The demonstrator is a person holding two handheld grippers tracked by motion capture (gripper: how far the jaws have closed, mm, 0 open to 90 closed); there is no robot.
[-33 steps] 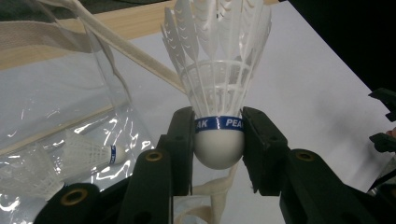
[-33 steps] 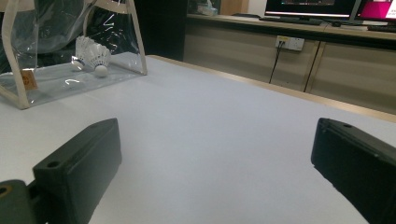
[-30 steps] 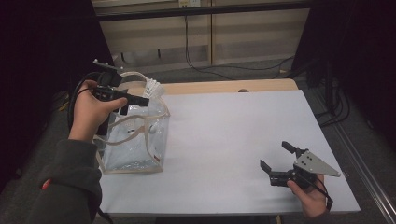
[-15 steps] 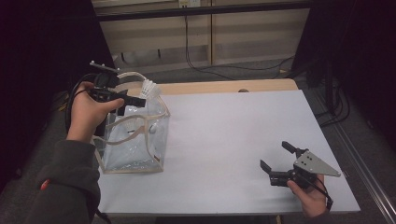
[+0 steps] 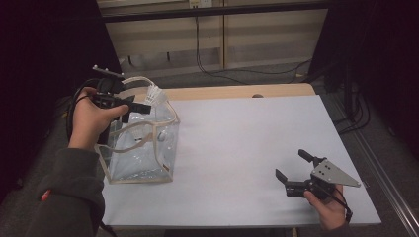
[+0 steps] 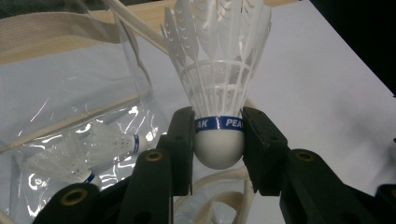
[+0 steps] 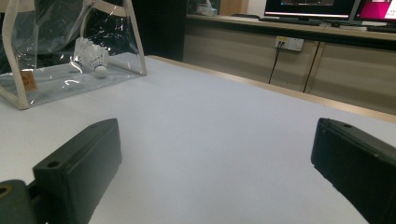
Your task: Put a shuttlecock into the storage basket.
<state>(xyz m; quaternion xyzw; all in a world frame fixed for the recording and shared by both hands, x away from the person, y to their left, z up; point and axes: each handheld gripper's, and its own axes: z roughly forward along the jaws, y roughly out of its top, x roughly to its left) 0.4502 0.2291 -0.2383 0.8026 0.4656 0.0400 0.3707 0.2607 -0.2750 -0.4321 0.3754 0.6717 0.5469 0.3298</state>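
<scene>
White-covered bench [image 5: 237, 148], seen from above. A clear plastic bag [image 5: 141, 148] with cream trim stands open at its left side; a second shuttlecock [image 7: 93, 57] lies inside on the bag's floor, apparently on its side. Left gripper [image 5: 143, 106], above the bag's open top: fingers [image 6: 180, 144] pinch the white shuttlecock [image 6: 218, 93] at its cork base, feathers pointing away. Right gripper [image 5: 294, 168], near the bench's front right corner, well apart from the bag: fingers [image 7: 79, 163] spread wide with nothing between them.
</scene>
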